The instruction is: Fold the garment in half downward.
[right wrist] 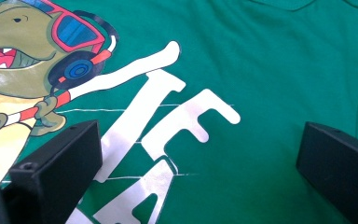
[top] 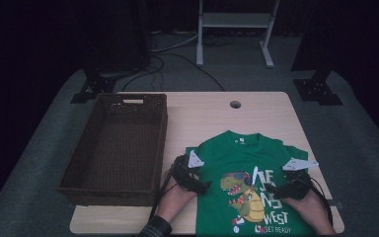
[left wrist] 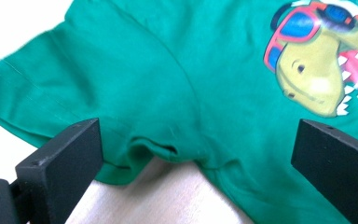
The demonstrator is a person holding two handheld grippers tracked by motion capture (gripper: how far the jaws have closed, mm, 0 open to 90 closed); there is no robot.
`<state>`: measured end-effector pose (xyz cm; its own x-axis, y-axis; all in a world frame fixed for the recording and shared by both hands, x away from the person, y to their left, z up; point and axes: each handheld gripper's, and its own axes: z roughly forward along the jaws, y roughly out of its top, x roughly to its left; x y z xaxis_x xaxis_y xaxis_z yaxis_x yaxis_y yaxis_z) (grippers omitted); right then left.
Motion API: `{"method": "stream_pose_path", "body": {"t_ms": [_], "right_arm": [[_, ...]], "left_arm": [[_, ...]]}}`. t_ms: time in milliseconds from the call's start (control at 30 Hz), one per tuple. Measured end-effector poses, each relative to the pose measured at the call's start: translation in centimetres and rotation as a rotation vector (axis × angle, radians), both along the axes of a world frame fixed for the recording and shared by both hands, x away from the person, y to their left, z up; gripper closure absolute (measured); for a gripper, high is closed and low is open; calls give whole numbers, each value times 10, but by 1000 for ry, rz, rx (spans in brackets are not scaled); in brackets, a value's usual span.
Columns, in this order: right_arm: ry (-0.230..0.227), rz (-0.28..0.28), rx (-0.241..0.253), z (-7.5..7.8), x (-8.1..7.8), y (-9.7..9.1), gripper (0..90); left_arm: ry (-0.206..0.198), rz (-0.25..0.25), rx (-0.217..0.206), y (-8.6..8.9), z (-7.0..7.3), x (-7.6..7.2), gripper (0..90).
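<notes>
Soft green cotton T-shirt (top: 256,187) lay flat on your pale wooden table (top: 256,111), your left gripper (top: 197,183) over its sleeve seam, your right gripper (top: 279,189) over the white lettering, both jaws spread, rectangular woven wicker basket (top: 116,148) alongside.

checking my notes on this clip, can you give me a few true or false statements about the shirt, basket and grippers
1. The green t-shirt lies flat on the table. True.
2. The wicker basket holds a folded shirt. False: it is empty.
3. The left gripper is open, its jaws apart by the shirt's armpit seam. True.
4. The right gripper is shut on the collar. False: it is open over the white lettering.
5. The basket stands to the right of the shirt. False: it stands to its left.
</notes>
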<state>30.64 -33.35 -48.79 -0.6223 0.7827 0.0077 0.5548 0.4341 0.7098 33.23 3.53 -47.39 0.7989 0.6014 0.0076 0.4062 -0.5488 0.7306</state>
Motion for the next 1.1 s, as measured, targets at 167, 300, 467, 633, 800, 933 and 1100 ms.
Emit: {"method": "stream_pose_path", "body": {"t_ms": [167, 300, 467, 633, 800, 933, 1100], "right_arm": [[2, -4, 1, 0, -2, -4, 0], [1, -5, 1, 0, -3, -8, 0], [1, -4, 3, 0, -4, -11, 0], [0, -6, 2, 0, -5, -16, 0], [2, -11, 5, 0, -7, -20, 0], [0, -12, 3, 0, -8, -24, 0], [0, -15, 2, 0, -9, -27, 0]], "left_arm": [[-14, 8, -22, 1, 6, 1, 13], [-15, 10, -26, 1, 10, 1, 22], [-14, 12, -31, -2, 18, 4, 22], [-5, 14, -27, -3, 22, 7, 22], [-2, 19, -30, 0, 26, 10, 22], [-3, 20, -31, 0, 28, 13, 22], [-3, 28, -39, -1, 32, 18, 22]]}}
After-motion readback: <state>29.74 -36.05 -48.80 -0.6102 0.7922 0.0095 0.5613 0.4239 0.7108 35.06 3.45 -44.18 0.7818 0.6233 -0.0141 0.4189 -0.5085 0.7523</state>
